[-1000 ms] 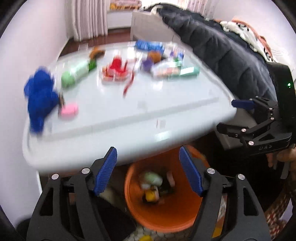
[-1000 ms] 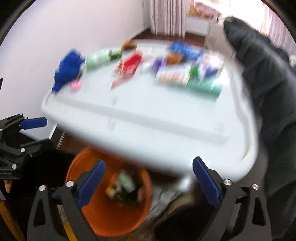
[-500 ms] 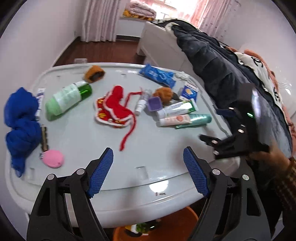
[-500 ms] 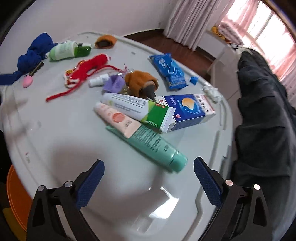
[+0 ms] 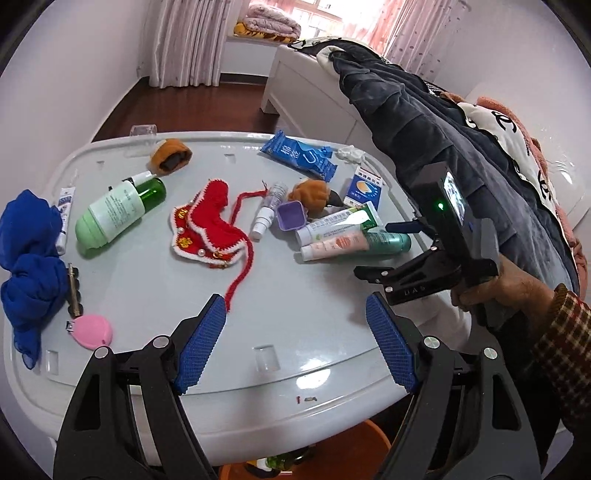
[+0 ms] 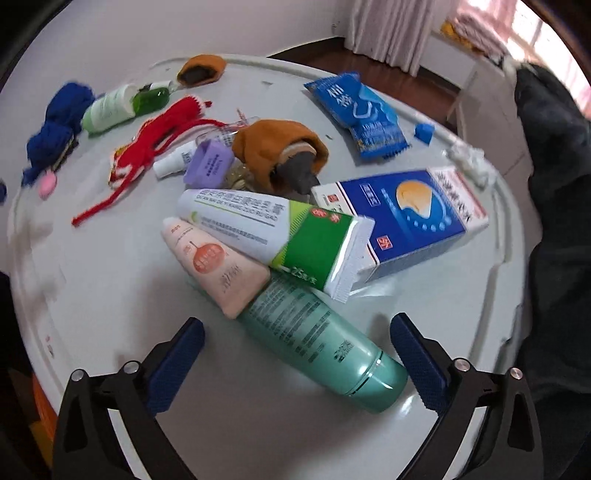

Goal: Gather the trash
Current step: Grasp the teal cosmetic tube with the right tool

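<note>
now | left gripper (image 5: 295, 343): jaws wide, just been opening, empty | right gripper (image 6: 295, 362): wide, empty, over teal tube (image 6: 317, 336)

We see pale curtains (image 5: 184, 40) by the window, folded blankets (image 5: 271, 24) on the sill, and dark bedding (image 5: 424, 122) heaped on the white bed (image 5: 295, 92).

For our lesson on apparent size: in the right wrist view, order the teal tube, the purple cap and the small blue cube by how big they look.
1. teal tube, though it lies nearest the camera, which enlarges it.
2. purple cap.
3. small blue cube, farthest back, so its true size is unsure.
</note>
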`<state>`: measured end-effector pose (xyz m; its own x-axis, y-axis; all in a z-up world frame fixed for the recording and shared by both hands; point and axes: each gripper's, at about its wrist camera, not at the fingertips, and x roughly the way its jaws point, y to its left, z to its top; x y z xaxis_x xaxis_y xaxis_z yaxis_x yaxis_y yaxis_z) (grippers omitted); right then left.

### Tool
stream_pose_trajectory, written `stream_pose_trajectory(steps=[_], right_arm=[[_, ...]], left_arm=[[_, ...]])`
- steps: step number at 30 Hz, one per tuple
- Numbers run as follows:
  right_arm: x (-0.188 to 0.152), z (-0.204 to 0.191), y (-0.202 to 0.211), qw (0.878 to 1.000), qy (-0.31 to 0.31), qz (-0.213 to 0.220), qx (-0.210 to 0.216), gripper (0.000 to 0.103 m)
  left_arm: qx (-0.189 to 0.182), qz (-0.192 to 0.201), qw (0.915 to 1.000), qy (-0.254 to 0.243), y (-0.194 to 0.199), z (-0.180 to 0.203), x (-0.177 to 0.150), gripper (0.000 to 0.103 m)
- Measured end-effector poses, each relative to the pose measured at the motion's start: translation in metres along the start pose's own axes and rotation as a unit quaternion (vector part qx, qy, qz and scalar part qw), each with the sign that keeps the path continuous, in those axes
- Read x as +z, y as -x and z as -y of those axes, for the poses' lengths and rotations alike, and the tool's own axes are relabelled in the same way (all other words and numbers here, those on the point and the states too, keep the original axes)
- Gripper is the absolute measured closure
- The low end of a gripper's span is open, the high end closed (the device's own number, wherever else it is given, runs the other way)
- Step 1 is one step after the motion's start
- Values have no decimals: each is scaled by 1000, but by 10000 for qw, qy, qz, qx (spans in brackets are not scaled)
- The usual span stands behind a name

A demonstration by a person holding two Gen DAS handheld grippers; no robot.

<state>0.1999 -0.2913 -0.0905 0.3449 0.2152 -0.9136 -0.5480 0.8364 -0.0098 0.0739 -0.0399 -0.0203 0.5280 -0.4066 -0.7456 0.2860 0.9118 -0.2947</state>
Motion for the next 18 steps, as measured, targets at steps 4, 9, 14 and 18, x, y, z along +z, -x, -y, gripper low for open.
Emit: stream_pose_trajectory(steps=[4, 9, 14, 18], right_arm=[[4, -4, -2, 9998, -66, -115, -153, 5], [4, -29, 9, 9996, -114, -45, -248, 61], [-7, -62, 20, 9980, 167, 67, -613, 69], [-19, -61, 35, 9988, -259, 240, -331, 69]], left_arm=[[-23, 4, 10000, -21, -2, 4, 2, 27], [-104, -46, 9999, 48, -6, 7, 5, 27], [-177, -48, 9997, 162, -9, 7, 9, 27], [-128, -85, 9998, 126, -10, 8, 7, 27]])
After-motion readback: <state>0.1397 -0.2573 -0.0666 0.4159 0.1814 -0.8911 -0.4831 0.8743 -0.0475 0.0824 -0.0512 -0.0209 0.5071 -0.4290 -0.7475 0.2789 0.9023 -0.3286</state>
